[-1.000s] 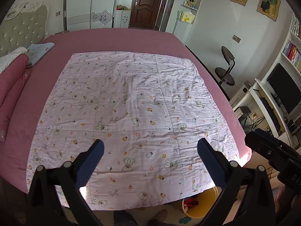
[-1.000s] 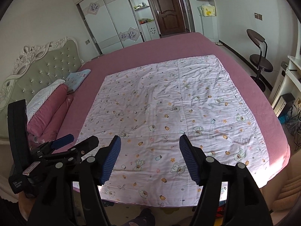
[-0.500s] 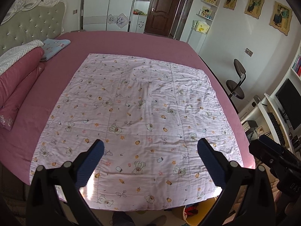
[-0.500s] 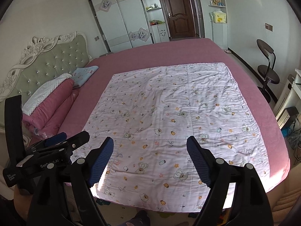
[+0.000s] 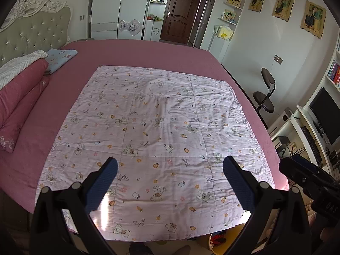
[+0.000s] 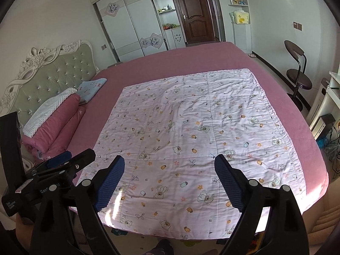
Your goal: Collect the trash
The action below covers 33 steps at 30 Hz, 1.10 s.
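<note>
Room: bedroom; pink bed [image 5: 148, 51] fills the middle, floor strip free at its foot.
Quilt [image 5: 157, 131]: flat, near edge hangs over the bed's foot edge.
Yellow bin [image 5: 223, 240]: on the floor under that edge, coloured trash inside.
Left gripper [image 5: 170, 167]: jaws wide apart, holds nothing, above the quilt.
Right gripper [image 6: 170, 165]: jaws have just been opening, now wide, nothing between.
Writing: "Gen" on the left gripper's body, rest unreadable.
</note>
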{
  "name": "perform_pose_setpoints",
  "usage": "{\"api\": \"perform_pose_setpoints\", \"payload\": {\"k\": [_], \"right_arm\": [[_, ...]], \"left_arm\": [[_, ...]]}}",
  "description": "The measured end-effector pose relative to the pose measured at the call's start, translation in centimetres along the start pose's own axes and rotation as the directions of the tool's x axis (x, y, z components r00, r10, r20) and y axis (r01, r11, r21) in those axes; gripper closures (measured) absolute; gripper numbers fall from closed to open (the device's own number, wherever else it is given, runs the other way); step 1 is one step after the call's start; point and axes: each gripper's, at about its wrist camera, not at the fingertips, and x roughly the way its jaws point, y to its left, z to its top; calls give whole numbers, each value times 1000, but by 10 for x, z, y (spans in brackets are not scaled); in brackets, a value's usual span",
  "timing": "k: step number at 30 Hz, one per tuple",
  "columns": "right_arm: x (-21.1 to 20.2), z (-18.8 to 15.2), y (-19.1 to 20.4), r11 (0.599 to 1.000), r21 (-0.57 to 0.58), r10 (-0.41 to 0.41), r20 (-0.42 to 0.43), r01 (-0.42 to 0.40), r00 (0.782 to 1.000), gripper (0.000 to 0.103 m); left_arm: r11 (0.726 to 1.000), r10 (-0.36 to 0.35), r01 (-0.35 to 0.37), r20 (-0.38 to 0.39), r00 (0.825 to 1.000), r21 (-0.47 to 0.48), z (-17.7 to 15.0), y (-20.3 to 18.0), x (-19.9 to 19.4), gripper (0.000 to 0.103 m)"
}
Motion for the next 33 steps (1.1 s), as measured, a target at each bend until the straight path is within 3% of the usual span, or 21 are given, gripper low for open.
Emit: {"api": "perform_pose_setpoints", "payload": {"k": [3,11,18,24,33], "right_arm": [[0,-1,0,1000,-1,-14,-3,14,1000,19],[-2,-6,-2,999,14,-36,-12,36,999,18],[-1,-7,-2,999,21,-37,-17,37,999,17],[-1,-7,-2,999,21,-37,-18,38,999,17],[2,-5,-4,999,27,-39,-23,39,999,17]], "left_arm": [[999,33,-33,-17,999,23,2,2,1,4],[995,61,-62,25,998,77,8,4,-6,4],[999,1,-1,3,1000,48,9,8,-5,4],[1000,7,-7,-30,1000,5,9,18,0,4],[999,32,-32,-17,999,-38,15,30,1,4]]}}
